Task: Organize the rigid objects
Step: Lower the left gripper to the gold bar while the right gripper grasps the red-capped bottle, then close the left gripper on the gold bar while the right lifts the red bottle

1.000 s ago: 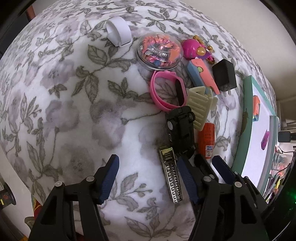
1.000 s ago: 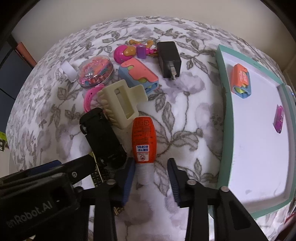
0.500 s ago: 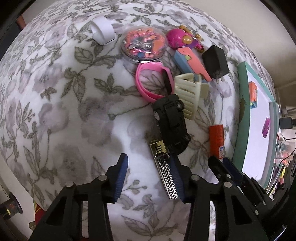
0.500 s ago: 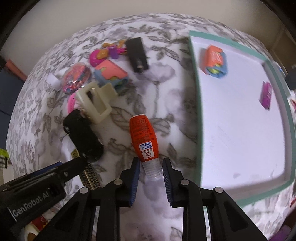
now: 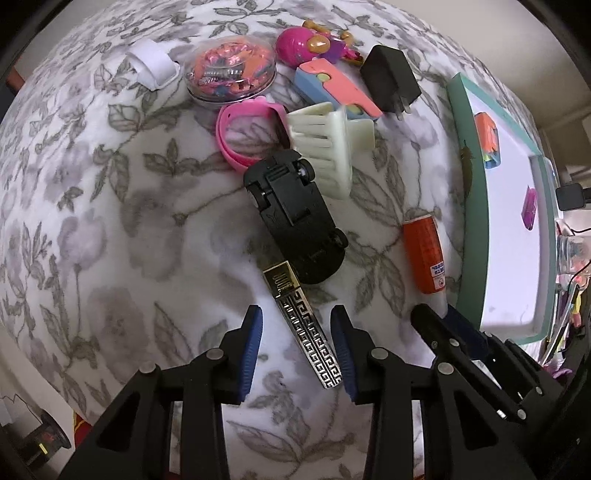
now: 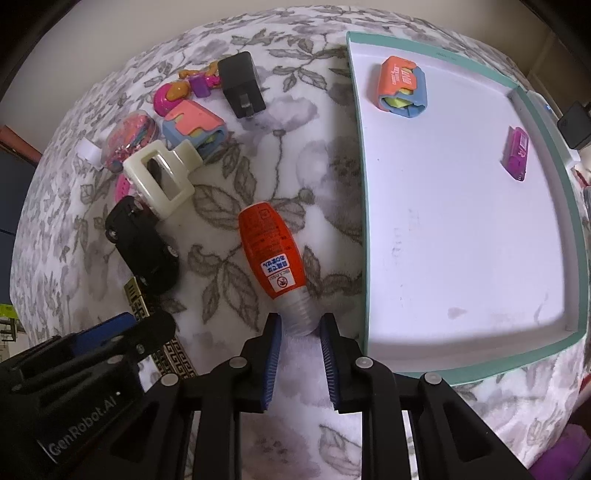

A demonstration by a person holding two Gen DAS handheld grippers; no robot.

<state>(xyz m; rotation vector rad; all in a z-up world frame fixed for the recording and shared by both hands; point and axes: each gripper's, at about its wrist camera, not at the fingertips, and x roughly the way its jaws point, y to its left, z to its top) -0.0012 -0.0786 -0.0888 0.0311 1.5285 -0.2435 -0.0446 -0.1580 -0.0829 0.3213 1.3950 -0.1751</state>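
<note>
**A flowered cover under a plain wall**

A soft white cloth (image 5: 155, 206) printed with grey leaves and pale mauve blooms spreads over the whole work surface. Behind it rises a bare cream wall (image 6: 155, 26) (evenly lit, no window in sight). At the far right edge, cluttered cables and oddments (image 5: 570, 295) crowd together.

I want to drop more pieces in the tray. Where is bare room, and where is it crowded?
Most of the tray floor is bare: between the orange-blue toy, the purple piece and the near rim. It is crowded around the black car and cream clip.
</note>
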